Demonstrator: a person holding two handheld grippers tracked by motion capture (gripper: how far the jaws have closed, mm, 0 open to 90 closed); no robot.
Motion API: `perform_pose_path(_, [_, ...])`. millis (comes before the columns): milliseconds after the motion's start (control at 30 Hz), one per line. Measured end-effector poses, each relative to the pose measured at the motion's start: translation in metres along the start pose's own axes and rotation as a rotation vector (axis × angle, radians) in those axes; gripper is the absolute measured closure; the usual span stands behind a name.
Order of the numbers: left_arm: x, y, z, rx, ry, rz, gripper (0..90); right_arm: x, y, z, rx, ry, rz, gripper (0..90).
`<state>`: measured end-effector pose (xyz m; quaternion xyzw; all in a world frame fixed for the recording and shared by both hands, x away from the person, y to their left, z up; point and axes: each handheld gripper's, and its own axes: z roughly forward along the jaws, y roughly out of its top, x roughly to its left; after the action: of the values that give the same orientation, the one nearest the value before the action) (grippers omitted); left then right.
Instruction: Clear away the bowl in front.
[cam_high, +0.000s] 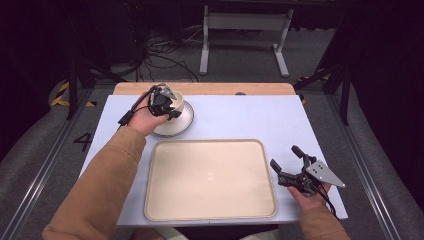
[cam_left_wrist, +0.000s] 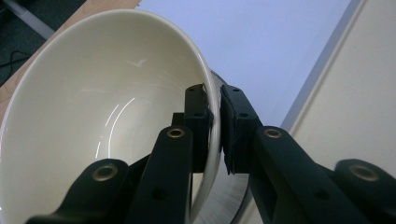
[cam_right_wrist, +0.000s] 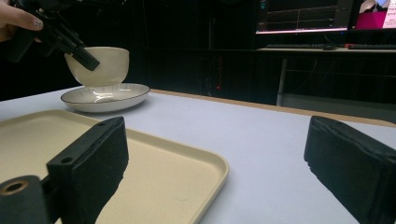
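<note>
Left gripper view showed the left gripper (cam_left_wrist: 214, 128) clamped across the bowl (cam_left_wrist: 93, 116) rim, one jaw inside, one outside, the bowl on a plate (cam_right_wrist: 106, 98). Right gripper (cam_high: 291, 169) rested with jaws apart beside the tray (cam_high: 210, 214). Judged step: grasp made; lifting the bowl clear likely came next.

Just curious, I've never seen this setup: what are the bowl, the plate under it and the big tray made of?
Bowl: likely glazed ceramic, with glossy cream highlights. Plate: probably the same, shiny with reflections. Tray: matte beige, perhaps plastic, showing no glare.
</note>
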<state>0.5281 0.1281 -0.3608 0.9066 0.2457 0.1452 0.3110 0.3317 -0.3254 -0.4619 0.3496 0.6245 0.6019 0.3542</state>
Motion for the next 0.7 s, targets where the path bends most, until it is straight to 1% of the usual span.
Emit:
perform_pose_path(200, [-0.008,0.011,-0.013,-0.001,-0.017,0.034,81.9,0.0,0.0,0.0,0.0,0.0,0.0,6.8])
perform_pose_path(333, [-0.014,0.018,-0.02,0.014,-0.032,0.054,81.5,0.0,0.0,0.0,0.0,0.0,0.0,6.8])
perform_pose_path(400, [-0.017,0.021,-0.025,0.013,-0.036,0.068,81.4,0.0,0.0,0.0,0.001,0.0,0.001,6.8])
perform_pose_path(633, [-0.025,0.028,-0.036,0.009,-0.039,0.077,81.5,0.0,0.0,0.0,0.0,0.0,0.001,6.9])
perform_pose_path(700, [-0.027,0.03,-0.038,0.017,-0.042,0.083,81.5,0.0,0.0,0.0,0.001,0.0,0.001,6.9])
